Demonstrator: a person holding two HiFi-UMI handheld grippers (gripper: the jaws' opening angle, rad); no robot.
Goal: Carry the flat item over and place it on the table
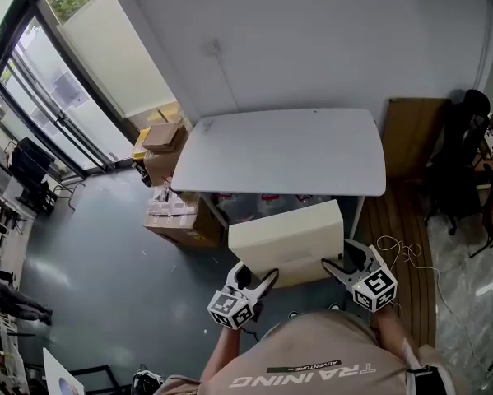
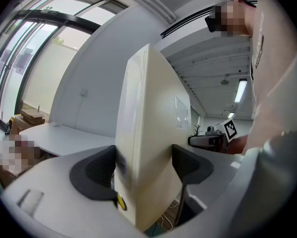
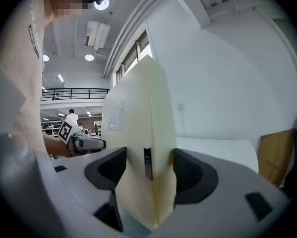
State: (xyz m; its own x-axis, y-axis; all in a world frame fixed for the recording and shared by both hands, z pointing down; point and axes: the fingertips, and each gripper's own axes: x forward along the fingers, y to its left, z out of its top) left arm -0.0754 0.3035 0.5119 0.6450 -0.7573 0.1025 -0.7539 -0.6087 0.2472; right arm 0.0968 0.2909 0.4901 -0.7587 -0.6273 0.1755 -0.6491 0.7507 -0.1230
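Note:
A flat cream box (image 1: 287, 239) hangs in the air just short of the white table (image 1: 279, 151), held between both grippers. My left gripper (image 1: 259, 285) is shut on the box's near left corner; in the left gripper view the box (image 2: 148, 133) fills the gap between the dark pads (image 2: 96, 172). My right gripper (image 1: 338, 266) is shut on the box's right edge, and the box (image 3: 143, 133) stands upright between that gripper's pads (image 3: 190, 175). The tabletop lies bare ahead of the box.
Cardboard boxes (image 1: 165, 142) and stacked cartons (image 1: 180, 216) sit on the floor left of the table. A brown board (image 1: 411, 134) and a dark chair (image 1: 460, 163) stand to the right. Cables (image 1: 398, 249) lie on the floor by my right gripper. Large windows (image 1: 40, 81) are at the left.

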